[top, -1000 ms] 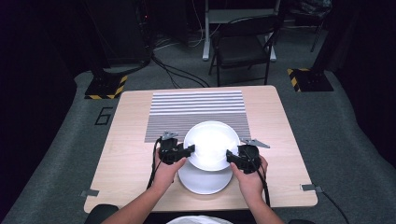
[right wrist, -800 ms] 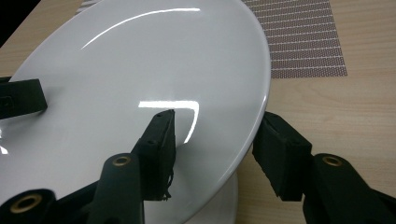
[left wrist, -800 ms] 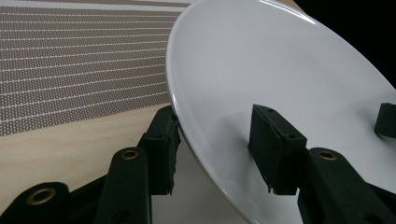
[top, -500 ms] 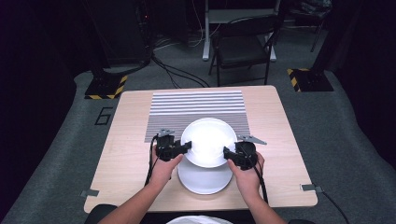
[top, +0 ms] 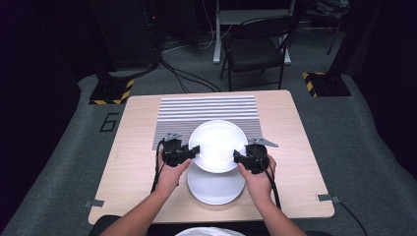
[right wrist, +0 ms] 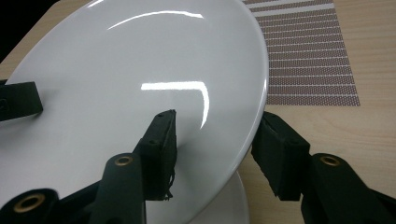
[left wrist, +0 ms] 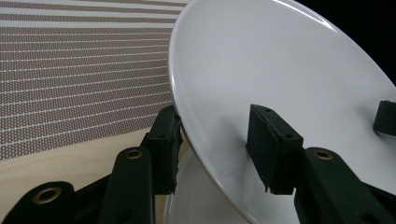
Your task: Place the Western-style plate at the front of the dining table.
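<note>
Upper plate: a white plate (top: 217, 145) held above the table between the two grippers, over the near edge of the striped mat and overlapping the far part of the second plate.
Lower plate: a second white plate (top: 216, 187) lies flat on the wood, just below and nearer the person; its far rim is hidden under the held one.
Left gripper: the left gripper (top: 195, 150) is clamped on the upper plate's left rim; in the left gripper view (left wrist: 219, 154) one pad sits under the rim and the other on the plate's face. Its jaws have just been closing, with the rim between them.
Right gripper: the right gripper (top: 237, 156) is clamped on the opposite rim; in the right gripper view (right wrist: 215, 149) one pad lies on the face and the other beneath the edge.
Hands: a left hand (top: 172, 173) and a right hand (top: 258, 181) reach in from the near edge, one behind each gripper.
In the way: the lower plate lies directly beneath the held one.
Mat: a brown-and-white striped mat (top: 206, 109) covers the far middle of the table.
Surface: a pale wooden table (top: 133, 162).
Room: grey carpet, a dark folding chair (top: 255, 49) beyond the table, cables on the floor, two yellow-and-black striped stand feet.
Count: two plates, two grippers, one mat, one chair.
</note>
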{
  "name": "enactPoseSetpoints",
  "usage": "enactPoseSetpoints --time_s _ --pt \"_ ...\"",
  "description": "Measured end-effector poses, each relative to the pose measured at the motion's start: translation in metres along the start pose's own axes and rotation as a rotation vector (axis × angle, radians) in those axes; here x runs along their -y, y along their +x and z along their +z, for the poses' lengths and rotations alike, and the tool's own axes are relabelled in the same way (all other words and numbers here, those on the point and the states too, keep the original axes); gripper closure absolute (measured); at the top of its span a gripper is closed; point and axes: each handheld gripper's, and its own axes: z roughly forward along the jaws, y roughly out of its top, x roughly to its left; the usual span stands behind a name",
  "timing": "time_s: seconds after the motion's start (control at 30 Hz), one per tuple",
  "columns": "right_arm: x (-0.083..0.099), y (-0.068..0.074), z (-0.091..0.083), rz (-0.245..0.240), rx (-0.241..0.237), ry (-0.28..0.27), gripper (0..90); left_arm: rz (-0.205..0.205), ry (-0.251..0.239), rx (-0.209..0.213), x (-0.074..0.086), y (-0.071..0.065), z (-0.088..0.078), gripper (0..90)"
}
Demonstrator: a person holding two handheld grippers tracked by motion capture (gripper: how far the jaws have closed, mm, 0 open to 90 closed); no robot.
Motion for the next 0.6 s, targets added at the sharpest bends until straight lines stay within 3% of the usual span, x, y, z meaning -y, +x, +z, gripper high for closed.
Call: enactPoseSetpoints --time_s 0.6 --pt "-0.013 0.003 0.005 -0.009 -0.004 -0.008 49.9 0.004 -0.01 0.0 -0.015 0.006 0.004 54.6"
